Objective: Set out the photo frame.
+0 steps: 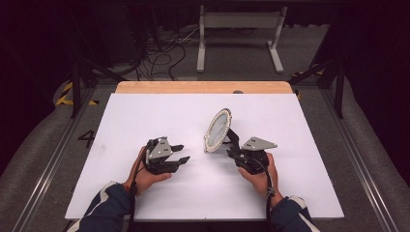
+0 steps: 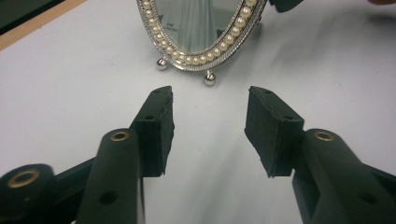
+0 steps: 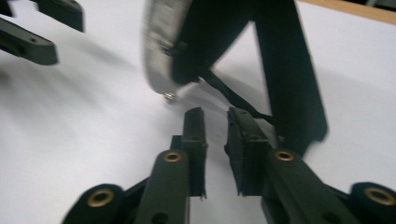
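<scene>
one oval mirror (image 1: 217,129) is standing upright near the middle of the white table (image 1: 145,116), just ahead of the right gripper (image 1: 232,147) and a bit apart from the left gripper (image 1: 180,153). its frame is shining silver metal with a fine ridged edge and one ring of small round pearl-like beads (image 2: 187,59) running around the glass. two little silver ball feet (image 2: 209,78) are sitting on the table under the lower rim in the left gripper view. from behind, the mirror (image 3: 163,46) is showing a matte black back and one flat black easel leg (image 3: 289,74) leaning out to the tabletop, with one thin black strap linking leg and back.

two grippers, one in each hand. the left gripper (image 2: 209,119) is pointing at the mirror's face, its two blocky black jaws standing wide apart with nothing between them, only bare table. the right gripper (image 3: 215,135) is sitting just behind the easel leg, its two jaws parted by a narrow gap, nothing clamped between the pads; the tips are lying near the strap and leg foot, whether touching is hard to tell. each jaw arm is showing brass-coloured round rivets. one grey three-cornered plate is riding on top of each gripper.

one white sheet is covering the table, smooth and matte, with one pale wood strip (image 1: 203,87) at the far edge.
</scene>
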Demonstrator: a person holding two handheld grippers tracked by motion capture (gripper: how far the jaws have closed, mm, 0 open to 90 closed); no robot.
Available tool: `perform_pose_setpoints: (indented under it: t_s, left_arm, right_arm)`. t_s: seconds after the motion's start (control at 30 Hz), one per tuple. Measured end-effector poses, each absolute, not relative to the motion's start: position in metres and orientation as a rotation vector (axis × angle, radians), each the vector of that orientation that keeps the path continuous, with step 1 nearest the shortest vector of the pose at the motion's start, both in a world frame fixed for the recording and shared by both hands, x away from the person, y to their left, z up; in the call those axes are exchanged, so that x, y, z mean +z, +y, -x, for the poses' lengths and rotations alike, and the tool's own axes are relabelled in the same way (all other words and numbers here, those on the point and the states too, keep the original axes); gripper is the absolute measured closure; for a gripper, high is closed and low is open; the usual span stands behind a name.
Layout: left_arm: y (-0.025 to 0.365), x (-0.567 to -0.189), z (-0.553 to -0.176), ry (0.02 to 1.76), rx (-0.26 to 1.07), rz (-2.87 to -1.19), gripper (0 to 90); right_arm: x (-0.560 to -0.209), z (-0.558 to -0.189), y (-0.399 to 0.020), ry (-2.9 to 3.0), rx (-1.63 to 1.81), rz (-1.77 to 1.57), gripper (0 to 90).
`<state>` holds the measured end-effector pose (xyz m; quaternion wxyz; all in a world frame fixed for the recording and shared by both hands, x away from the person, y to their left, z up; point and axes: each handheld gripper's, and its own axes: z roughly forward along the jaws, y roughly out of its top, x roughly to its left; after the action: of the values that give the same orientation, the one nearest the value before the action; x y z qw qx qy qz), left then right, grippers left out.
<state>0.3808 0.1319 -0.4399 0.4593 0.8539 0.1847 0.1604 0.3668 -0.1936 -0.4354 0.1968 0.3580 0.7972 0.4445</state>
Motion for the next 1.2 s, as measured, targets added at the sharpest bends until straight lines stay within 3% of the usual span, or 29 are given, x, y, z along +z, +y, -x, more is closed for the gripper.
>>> perform_pose_setpoints:
  t_s: [0.03, 0.1, 0.37, 0.77, 1.2]
  left_arm:
    - [0.135, -0.44, -0.379, 0.464, 0.397, -2.095, 50.2]
    - [0.142, -0.442, -0.375, 0.499, 0.403, -2.092, 41.8]
    - [0.154, -0.452, -0.362, 0.565, 0.402, -2.145, 26.5]
    - [0.154, -0.455, -0.36, 0.575, 0.4, -2.157, 24.1]
    - [0.147, -0.459, -0.356, 0.554, 0.379, -2.188, 25.7]
  right_arm:
    - [-0.435, -0.367, -0.194, 2.232, 1.245, -1.002, 74.8]
    - [-0.432, -0.363, -0.187, 2.227, 1.297, -1.003, 63.9]
    - [-0.425, -0.363, -0.171, 2.194, 1.336, -1.023, 50.7]
    - [-0.422, -0.379, -0.152, 2.131, 1.357, -1.116, 48.7]
    - [-0.432, -0.398, -0.145, 2.076, 1.404, -1.242, 54.3]
